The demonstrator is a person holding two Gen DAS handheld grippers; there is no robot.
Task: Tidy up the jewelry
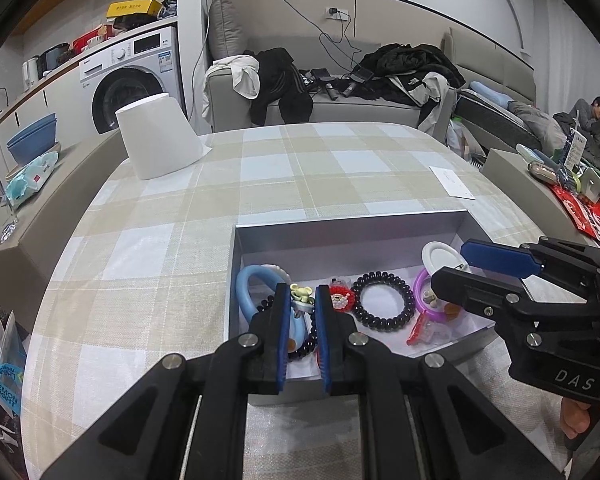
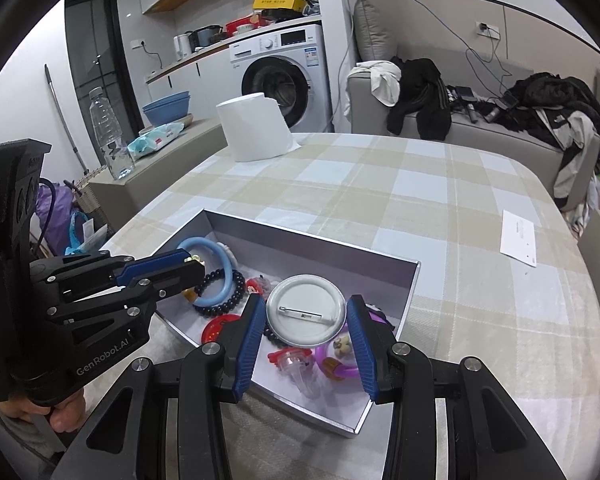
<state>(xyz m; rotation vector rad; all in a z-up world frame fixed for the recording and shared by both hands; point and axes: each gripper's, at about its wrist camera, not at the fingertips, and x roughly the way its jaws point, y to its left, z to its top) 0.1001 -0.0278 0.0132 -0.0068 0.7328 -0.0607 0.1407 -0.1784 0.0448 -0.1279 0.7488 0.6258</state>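
Observation:
An open silver box (image 1: 352, 226) (image 2: 300, 242) lies on the checked tablecloth. It holds a light blue bangle (image 1: 246, 292) (image 2: 226, 264), a black coil hair tie (image 1: 382, 300), a black bead bracelet (image 2: 220, 308), a purple ring (image 2: 340, 368) and a red clip (image 1: 420, 330). Over the box's left part, my left gripper (image 1: 303, 292) (image 2: 198, 264) is shut on a small green figure charm (image 1: 302, 296). My right gripper (image 2: 305, 300) (image 1: 450, 262) is shut on the rim of a white round pin badge (image 2: 306, 316) (image 1: 440, 256), whose back faces the camera in the right wrist view.
A white paper roll (image 1: 160, 140) stands at the table's far left and a white slip of paper (image 1: 452, 182) lies far right. Behind are a sofa with clothes (image 1: 340, 80) and a washing machine (image 1: 132, 80). A person (image 1: 592, 114) lies far right.

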